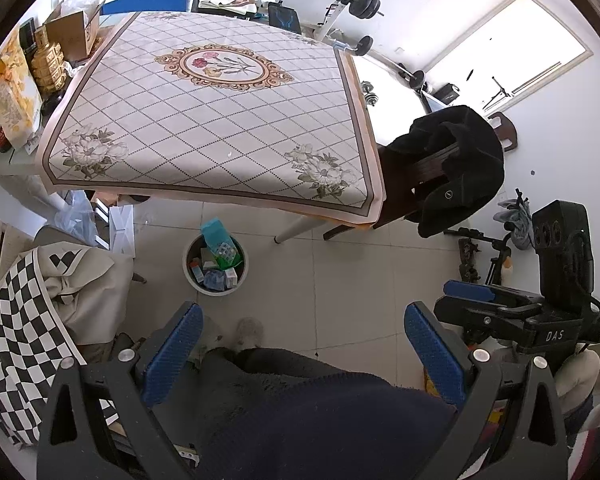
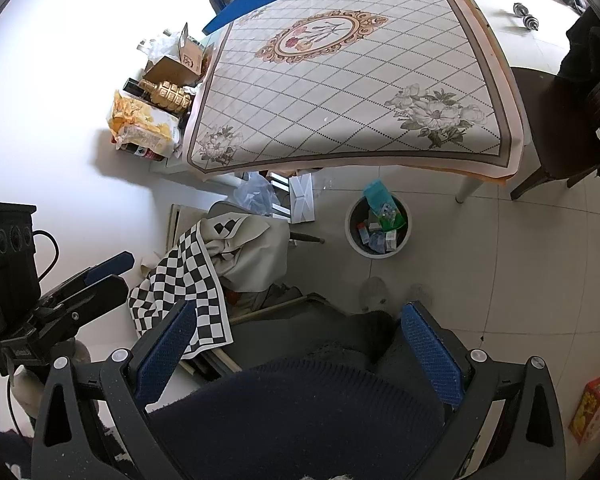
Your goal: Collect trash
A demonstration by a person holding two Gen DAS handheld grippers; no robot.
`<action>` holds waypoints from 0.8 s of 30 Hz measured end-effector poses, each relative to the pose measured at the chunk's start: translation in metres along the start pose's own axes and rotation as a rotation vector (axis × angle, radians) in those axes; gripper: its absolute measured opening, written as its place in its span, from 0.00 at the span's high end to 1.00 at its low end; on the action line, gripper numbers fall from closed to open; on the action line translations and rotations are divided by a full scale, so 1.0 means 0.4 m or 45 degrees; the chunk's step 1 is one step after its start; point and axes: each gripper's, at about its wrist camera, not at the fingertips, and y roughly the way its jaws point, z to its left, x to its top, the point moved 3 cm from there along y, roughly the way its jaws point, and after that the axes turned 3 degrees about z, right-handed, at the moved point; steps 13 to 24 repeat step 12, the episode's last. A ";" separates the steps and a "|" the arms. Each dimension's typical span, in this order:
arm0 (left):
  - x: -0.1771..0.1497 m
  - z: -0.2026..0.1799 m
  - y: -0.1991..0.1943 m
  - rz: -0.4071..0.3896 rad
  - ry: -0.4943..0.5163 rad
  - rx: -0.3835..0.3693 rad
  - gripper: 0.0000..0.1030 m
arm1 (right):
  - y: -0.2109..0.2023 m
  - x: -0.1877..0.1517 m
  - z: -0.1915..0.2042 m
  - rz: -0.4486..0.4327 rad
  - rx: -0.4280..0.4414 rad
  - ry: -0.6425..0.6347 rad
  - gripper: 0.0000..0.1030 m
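both the left gripper (image 1: pixel 303 356) and right gripper (image 2: pixel 298 354) are held wide apart and empty, above the person's lap. ahead, on the floor, the bin (image 1: pixel 215 259) is seen filled with trash; the tablecloth (image 1: pixel 220 120) beyond appears cleared, suggesting collection is largely complete.

The trash bin (image 1: pixel 215 264) stands on the floor (image 1: pixel 340 280) just in front of the surface (image 1: pixel 220 120), near its front leg (image 1: pixel 296 230), and holds packets and small boxes, one carton (image 1: pixel 214 232) sticking up above its rim. To the left of the trash bin a chair draped with a checked cloth (image 1: pixel 32 320) stands, with plastic bags (image 1: pixel 76 216) behind it under the surface. To the right of the trash bin, beyond the leg, a chair hung with a coat (image 1: pixel 456 168) sits at the surface's side, and boxes and a bag (image 1: pixel 8 96) crowd the surface's left edge.
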 end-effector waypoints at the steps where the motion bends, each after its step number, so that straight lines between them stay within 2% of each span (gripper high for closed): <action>1: 0.000 -0.001 -0.001 -0.002 0.001 -0.001 0.00 | 0.000 0.000 0.001 0.001 0.000 -0.002 0.00; 24: -0.002 -0.003 -0.004 -0.009 0.010 -0.022 0.00 | 0.004 -0.003 0.013 0.007 0.011 -0.022 0.00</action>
